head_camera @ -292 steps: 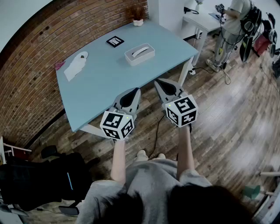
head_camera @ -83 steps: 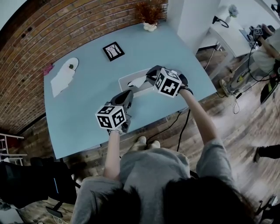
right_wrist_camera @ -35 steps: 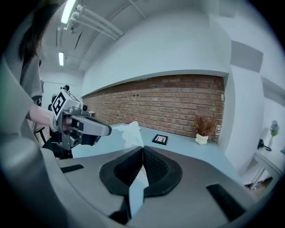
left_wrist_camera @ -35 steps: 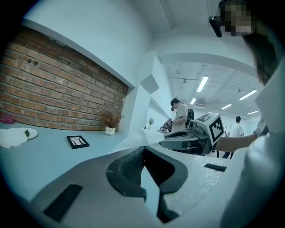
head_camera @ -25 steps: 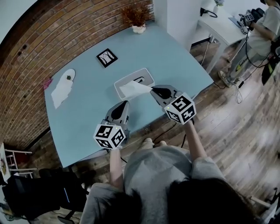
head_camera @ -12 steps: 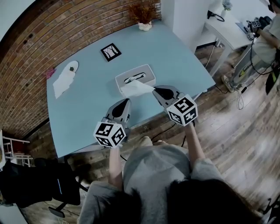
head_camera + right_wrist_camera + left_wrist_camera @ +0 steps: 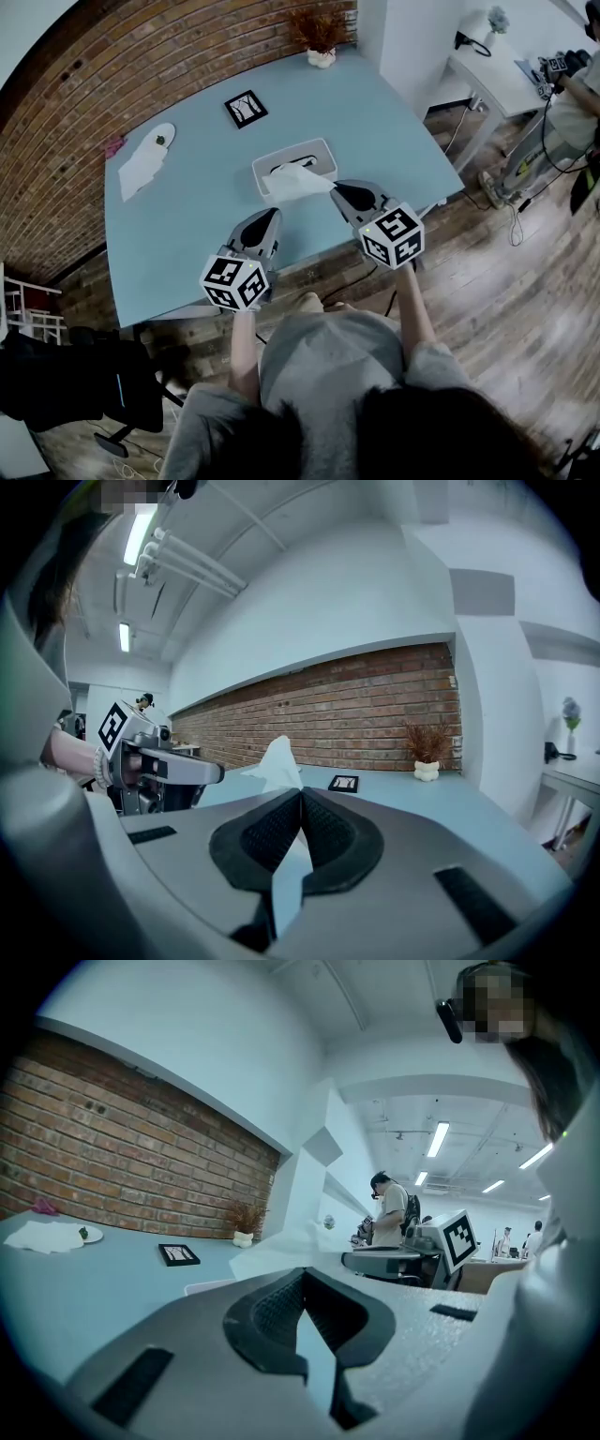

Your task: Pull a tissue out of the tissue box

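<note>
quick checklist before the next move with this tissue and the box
1. Right gripper gripping the tissue: ok, its jaws are closed on one end of it.
2. Tissue free of the tissue box: cannot tell, its far end overlaps the box top in the head view.
3. Box flat on the table: ok.
4. Left gripper clear of the tissue: ok, shut and empty, apart from it and nearer the person.
5. Room around the box: ok, the small frame sits well away, toward the brick wall.
</note>
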Demonstrator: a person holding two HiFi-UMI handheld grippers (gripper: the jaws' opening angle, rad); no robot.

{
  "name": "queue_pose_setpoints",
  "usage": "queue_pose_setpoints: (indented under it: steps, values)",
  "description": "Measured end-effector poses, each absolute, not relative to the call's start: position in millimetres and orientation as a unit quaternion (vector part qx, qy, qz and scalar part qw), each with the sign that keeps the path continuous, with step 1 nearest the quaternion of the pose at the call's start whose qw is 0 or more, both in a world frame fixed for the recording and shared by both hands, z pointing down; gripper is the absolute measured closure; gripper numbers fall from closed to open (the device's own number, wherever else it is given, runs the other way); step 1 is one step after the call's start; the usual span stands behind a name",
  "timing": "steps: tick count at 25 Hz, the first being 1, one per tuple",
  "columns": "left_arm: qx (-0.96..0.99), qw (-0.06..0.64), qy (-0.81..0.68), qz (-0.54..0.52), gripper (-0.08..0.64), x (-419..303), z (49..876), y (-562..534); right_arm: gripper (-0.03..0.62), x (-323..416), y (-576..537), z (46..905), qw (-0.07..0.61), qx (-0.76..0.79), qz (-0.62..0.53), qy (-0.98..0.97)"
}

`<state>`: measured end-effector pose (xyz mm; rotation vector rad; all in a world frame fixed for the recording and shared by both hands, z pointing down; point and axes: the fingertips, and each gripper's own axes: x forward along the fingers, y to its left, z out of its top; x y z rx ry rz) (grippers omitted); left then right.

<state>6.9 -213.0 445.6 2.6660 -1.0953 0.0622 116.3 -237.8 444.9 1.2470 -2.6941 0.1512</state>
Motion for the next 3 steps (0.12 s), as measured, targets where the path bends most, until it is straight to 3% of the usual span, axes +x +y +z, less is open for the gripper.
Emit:
queue_pose_setpoints:
  steps: [3]
  values:
    - [0.915,0.132,-0.38,0.022,0.557,6.7,449.1,-211.8,0.589,116.6,-238.1,445.7,0.082,0.417,0.051,-0.904]
